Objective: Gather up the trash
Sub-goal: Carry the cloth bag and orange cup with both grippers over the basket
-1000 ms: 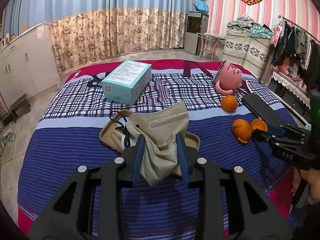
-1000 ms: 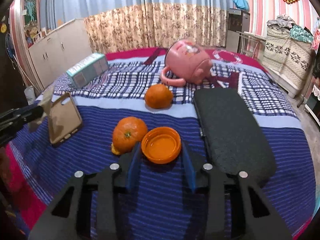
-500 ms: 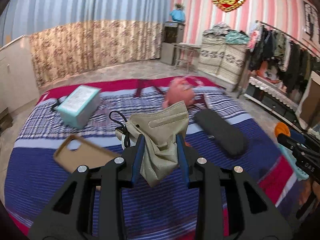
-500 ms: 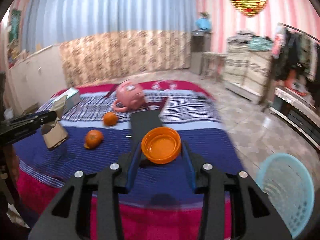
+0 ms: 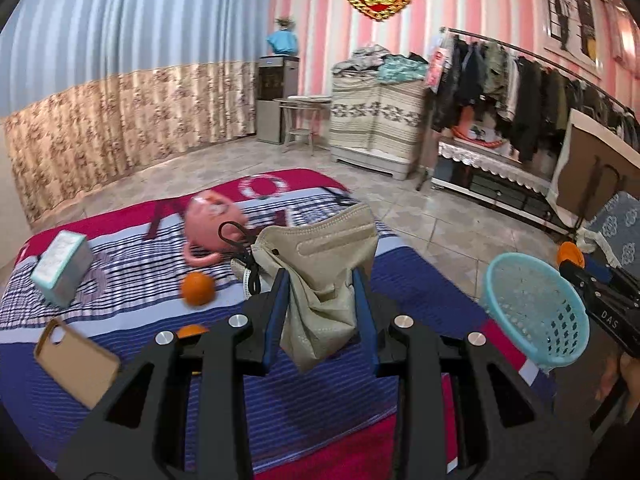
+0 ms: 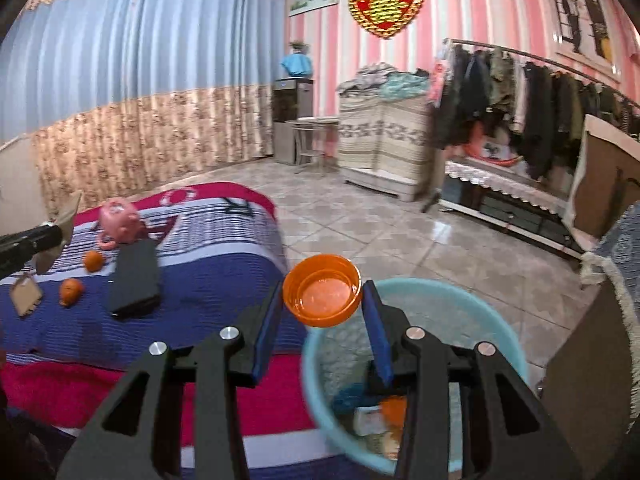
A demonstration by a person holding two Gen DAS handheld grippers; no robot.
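step: both hands are carrying trash off the bed (image 5: pixel 120 392) toward the blue basket (image 6: pixel 496 336) on the floor; drop-off phase, nothing let go yet.
left claw (image 5: pixel 320 316): pinching narrow on a crumpled beige face mask (image 5: pixel 320 276), black ear loop dangling at its left; it's hanging over the bed's foot end, basket off to the right.
right claw (image 6: pixel 322 320): gripping an orange cap (image 6: pixel 322 290) by its sides, open side facing the cam; it's hovering right at the basket's near rim, w/ the basket mouth just below and behind.
trash left on bed: hard to call; two oranges (image 6: pixel 71 291), a pink cup (image 5: pixel 212 232), a teal box (image 5: pixel 60 272), a tan phone case (image 5: pixel 76 360) and a black case (image 6: pixel 136 280) are lying there, prob. not all trash.
next move (my read): right needs to ease fwd a bit so the cap is clear over the opening, then spread its fingers; left needs to swing right over the basket before letting the mask fall. Mask is limp & may cling to a pad, so a wide opening is wise.
right view only: the basket's inside, already holding scraps at the bottom, an orange bit and a pale wrapper-ish thing, too blurred to ID; also the black case.
left view only: the teal box; the basket from outside, w/ the right claw & cap behind its far rim.
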